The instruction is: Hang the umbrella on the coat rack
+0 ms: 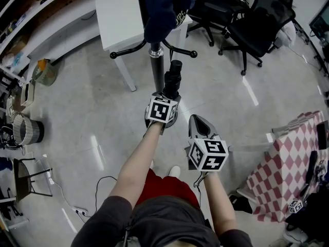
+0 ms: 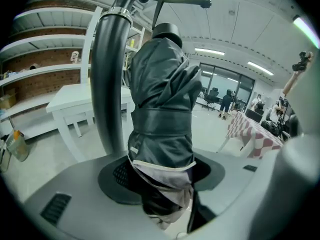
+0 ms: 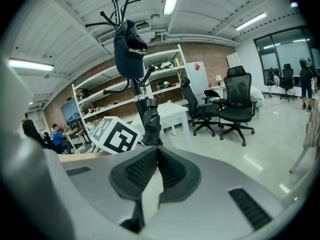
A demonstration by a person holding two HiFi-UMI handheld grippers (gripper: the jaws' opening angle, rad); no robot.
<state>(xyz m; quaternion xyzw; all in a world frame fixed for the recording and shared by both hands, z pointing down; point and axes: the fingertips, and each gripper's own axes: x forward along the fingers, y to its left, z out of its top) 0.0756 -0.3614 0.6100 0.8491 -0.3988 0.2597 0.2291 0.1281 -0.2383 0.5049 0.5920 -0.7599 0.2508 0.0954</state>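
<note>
The folded black umbrella [image 1: 172, 78] stands upright next to the coat rack's black pole [image 1: 157, 66], its round top end just under a ball-tipped hook arm [image 1: 180, 50]. My left gripper [image 1: 168, 95] holds the umbrella's lower end. In the left gripper view the bunched fabric of the umbrella [image 2: 162, 119] fills the space between the pads, with the pole [image 2: 107, 84] close on the left. My right gripper [image 1: 198, 120] hovers lower right of the rack, away from it. Its pads meet with nothing between them, as the right gripper [image 3: 157, 151] view shows.
A dark cap [image 1: 164, 6] hangs on the rack's top. A white table [image 1: 115, 14] stands behind the rack, black office chairs [image 1: 257, 24] to the right. A checkered-cloth table [image 1: 288, 158] is at right, a basket [image 1: 25, 130] and shelves at left.
</note>
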